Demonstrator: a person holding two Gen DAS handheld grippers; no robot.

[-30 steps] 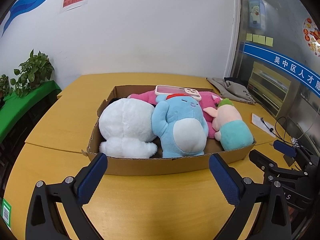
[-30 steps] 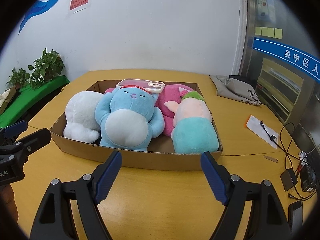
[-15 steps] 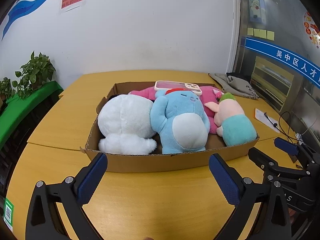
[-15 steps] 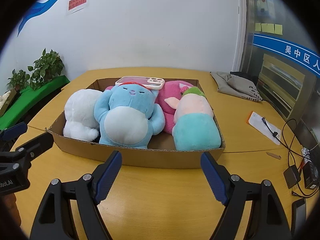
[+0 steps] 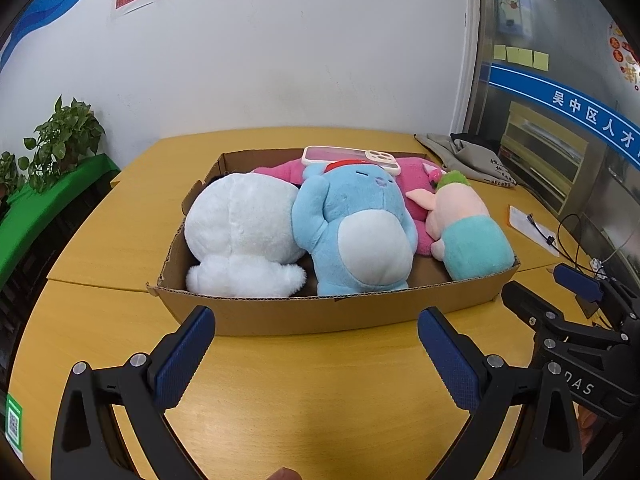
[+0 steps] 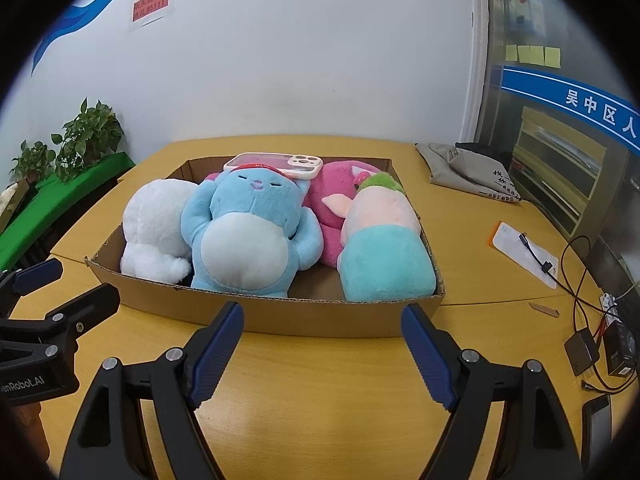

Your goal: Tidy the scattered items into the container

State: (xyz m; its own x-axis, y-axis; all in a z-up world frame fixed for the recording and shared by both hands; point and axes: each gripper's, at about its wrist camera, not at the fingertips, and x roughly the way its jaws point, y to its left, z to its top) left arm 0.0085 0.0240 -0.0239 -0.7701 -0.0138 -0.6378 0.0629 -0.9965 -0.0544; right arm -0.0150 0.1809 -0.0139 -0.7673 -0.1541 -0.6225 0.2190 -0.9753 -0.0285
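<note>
I am judging that the tidying is at its close: the cardboard box (image 5: 320,316) is sitting on the desk (image 5: 280,400) with the white plush (image 5: 244,236), the blue plush (image 5: 360,236), the pink plush (image 6: 336,204) and the pink-and-teal plush (image 5: 468,232) all lying inside it, side by side, and a phone in a pink case (image 5: 352,158) is resting on top of the toys at the box's far end. I am holding my left gripper (image 5: 316,356) just in front of the box's near wall, jaws standing wide apart with nothing between the pads and nothing touching them. My right gripper (image 6: 322,354) is hovering in front of that same wall, likewise spread wide and empty. Beside the box on the right I am seeing only a folded grey cloth (image 6: 468,172), a paper slip and cables, which look like desk clutter, not toys. So the next move, as I am reading it, is checking around the box for any stray item, and otherwise drawing both grippers away from the box.
</note>
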